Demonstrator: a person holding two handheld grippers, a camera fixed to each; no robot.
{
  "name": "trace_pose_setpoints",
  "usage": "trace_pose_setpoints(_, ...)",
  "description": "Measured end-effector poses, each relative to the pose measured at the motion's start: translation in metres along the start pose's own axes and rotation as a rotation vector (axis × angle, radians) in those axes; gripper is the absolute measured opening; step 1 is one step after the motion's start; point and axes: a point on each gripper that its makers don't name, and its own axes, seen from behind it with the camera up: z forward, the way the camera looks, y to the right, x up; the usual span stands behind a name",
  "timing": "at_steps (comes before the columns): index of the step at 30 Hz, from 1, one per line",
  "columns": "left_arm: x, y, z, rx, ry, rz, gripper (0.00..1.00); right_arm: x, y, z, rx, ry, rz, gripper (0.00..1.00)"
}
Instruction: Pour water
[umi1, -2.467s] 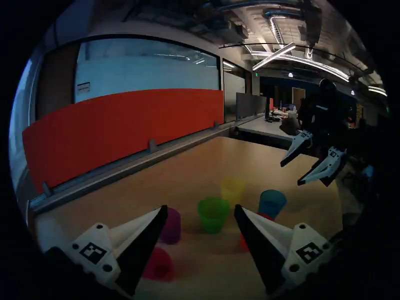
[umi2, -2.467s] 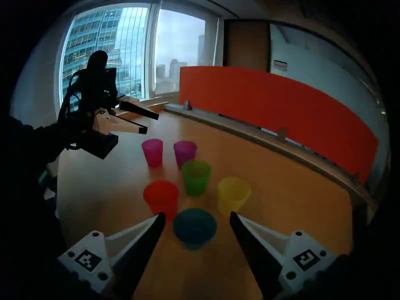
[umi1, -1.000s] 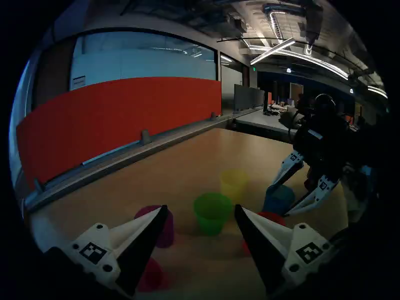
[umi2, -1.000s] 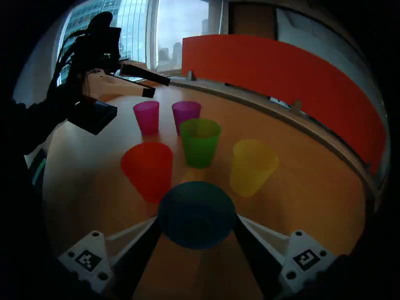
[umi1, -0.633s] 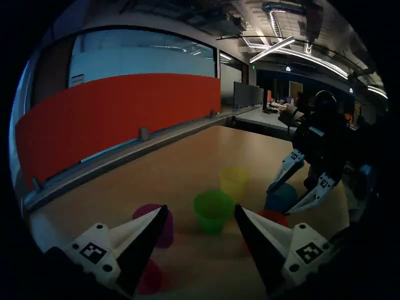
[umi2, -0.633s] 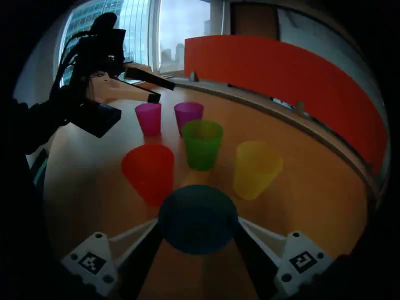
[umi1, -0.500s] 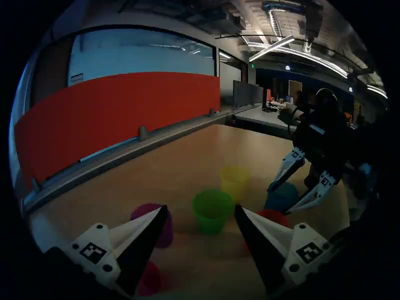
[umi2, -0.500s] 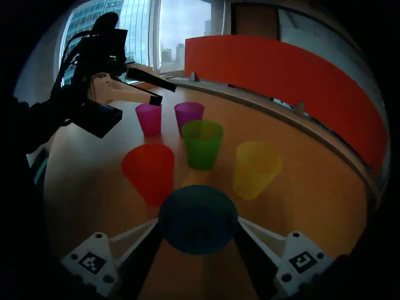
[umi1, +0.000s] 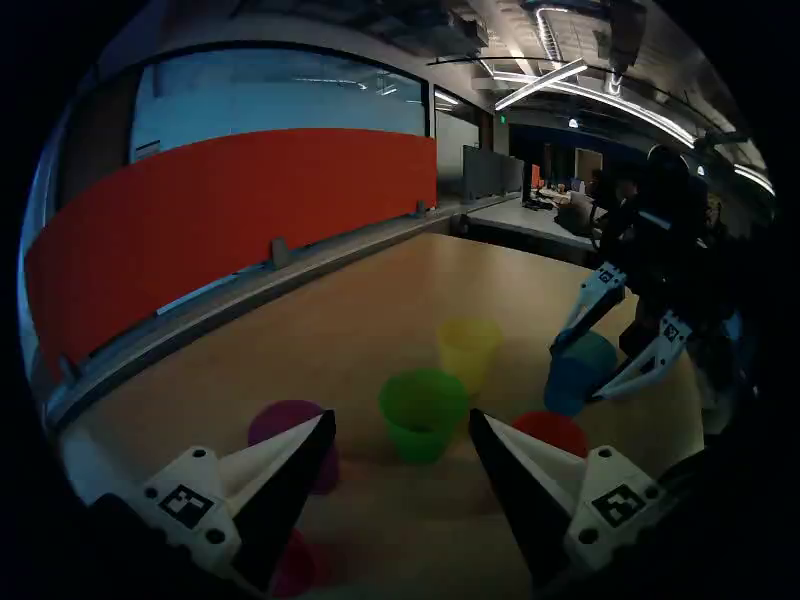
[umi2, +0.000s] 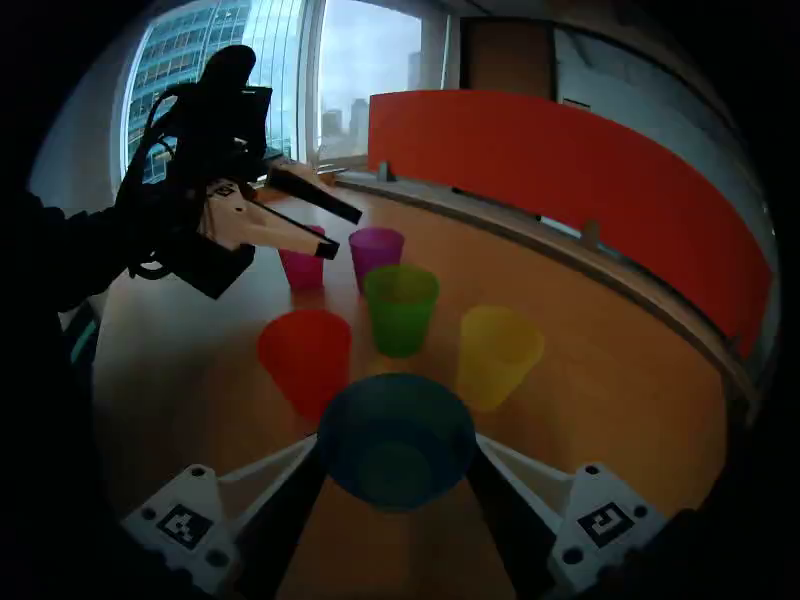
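In the right gripper view, a translucent teal plastic cup is held between the two fingers of the right gripper, with both fingers pressed against its wall. It appears to be raised just clear of the wooden table, at the near edge of the group. Whether water lies inside cannot be told. Beyond it a red plastic cup is seen to the left, a green plastic cup in the middle and a yellow plastic cup to the right. A purple plastic cup and a pink plastic cup stand farther off.

The left gripper is held above the pink cup with its jaws apart and nothing between them. In the left gripper view the same wide, empty jaws of the left gripper are shown, and the teal cup is seen at the far right.

Several risks are judged from here. The cups are set close together, so a neighbour could be knocked as the teal cup is swung and tipped. A light receiving cup, steadied by nothing, could be pushed over by the rim. The tapered, thin wall could slide through the fingers, or be buckled if squeezed harder, and water would be spilled on the table.
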Motion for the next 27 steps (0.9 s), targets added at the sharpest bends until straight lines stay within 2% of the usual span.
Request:
trace_pose_setpoints(17, -0.019, 0.013, 0.021, -0.034, -0.083, -0.004, 0.99, 0.058, 0.011, -0.037, -0.047, 0.166, -0.01, 0.91)
trace_pose_setpoints(27, -0.025, 0.019, 0.031, -0.053, -0.125, 0.0, 0.99, 0.08, 0.016, -0.052, -0.066, 0.238, -0.009, 0.91)
